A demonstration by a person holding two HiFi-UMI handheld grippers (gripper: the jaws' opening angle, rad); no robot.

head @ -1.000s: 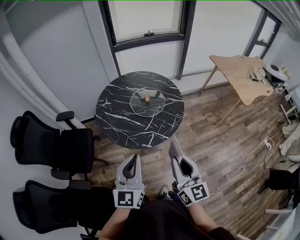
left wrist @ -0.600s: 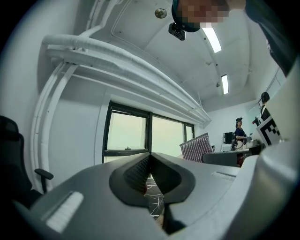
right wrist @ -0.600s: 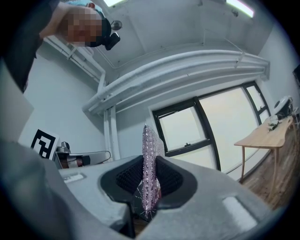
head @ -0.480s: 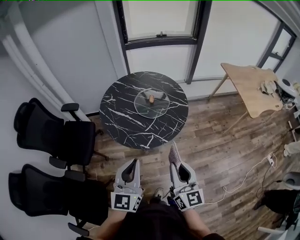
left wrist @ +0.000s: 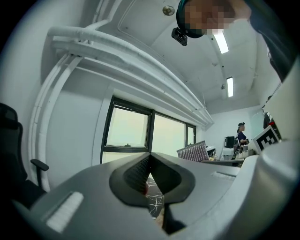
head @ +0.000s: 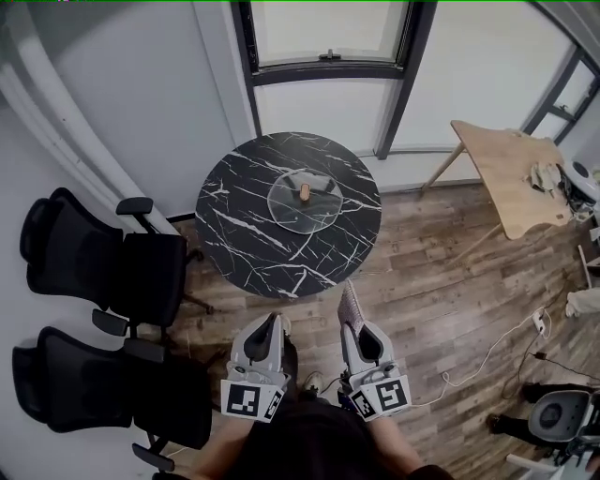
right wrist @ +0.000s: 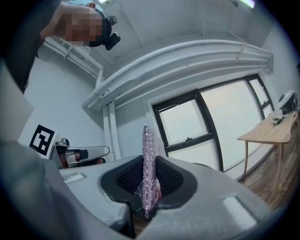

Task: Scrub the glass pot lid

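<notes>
A glass pot lid [head: 303,201] with a brown knob lies flat near the far middle of a round black marble table [head: 246,246]. Both grippers hang well short of the table, over the wooden floor. My left gripper [head: 270,324] is shut with nothing between its jaws; in the left gripper view [left wrist: 149,174] the jaws meet and a sliver of the marble table shows past them. My right gripper [head: 351,313] is shut on a pinkish glittery scrubbing cloth [right wrist: 150,165], which sticks up past the fingertips [head: 349,300].
Two black office chairs [head: 108,277] stand left of the table. A wooden side table [head: 514,172] with items on it is at the far right. A white cable [head: 487,345] trails across the floor on the right. Windows [head: 323,28] run behind the table.
The view has shifted slightly; the table and lid sit a little higher and closer in frame. Both grippers keep the same pose, the right one still holding the cloth.
</notes>
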